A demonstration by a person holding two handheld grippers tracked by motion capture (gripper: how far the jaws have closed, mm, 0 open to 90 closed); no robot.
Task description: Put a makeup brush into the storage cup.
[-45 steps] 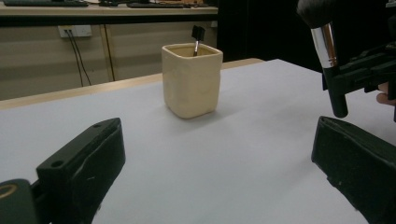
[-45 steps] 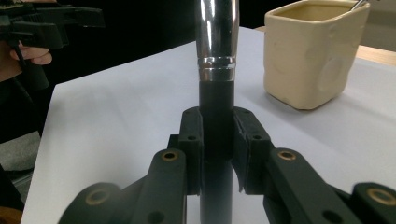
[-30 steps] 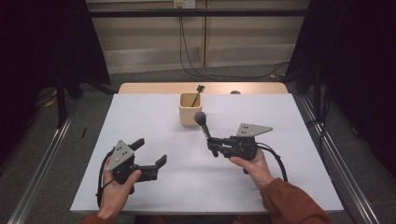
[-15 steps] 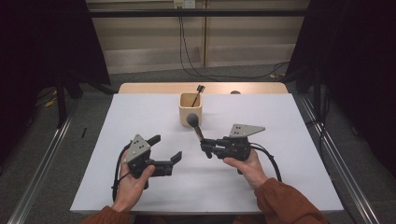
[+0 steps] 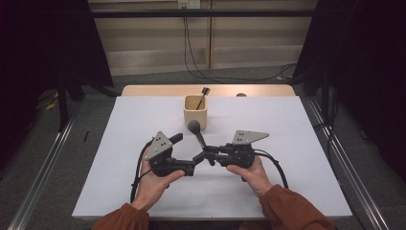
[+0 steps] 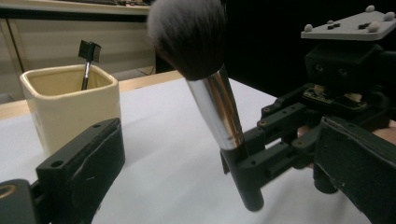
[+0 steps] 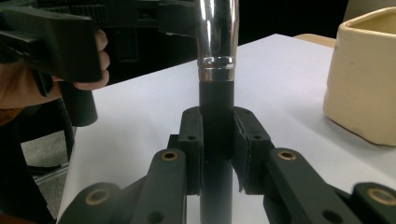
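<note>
Makeup brush (image 5: 197,135) with a fluffy dark head, chrome ferrule and black handle stands tilted above the middle of the white table (image 5: 297,143), just near of the cream square ceramic cup (image 5: 195,111). Right gripper (image 5: 207,156) is clenched on its black handle. Left gripper (image 5: 184,152), jaws spread and holding nothing, sits just left of the brush, near the right gripper's jaws.

A cream square cup (image 5: 195,111) stands at the far middle of the white bench (image 5: 297,143), a small dark-headed brush (image 5: 203,96) leaning inside it.
</note>
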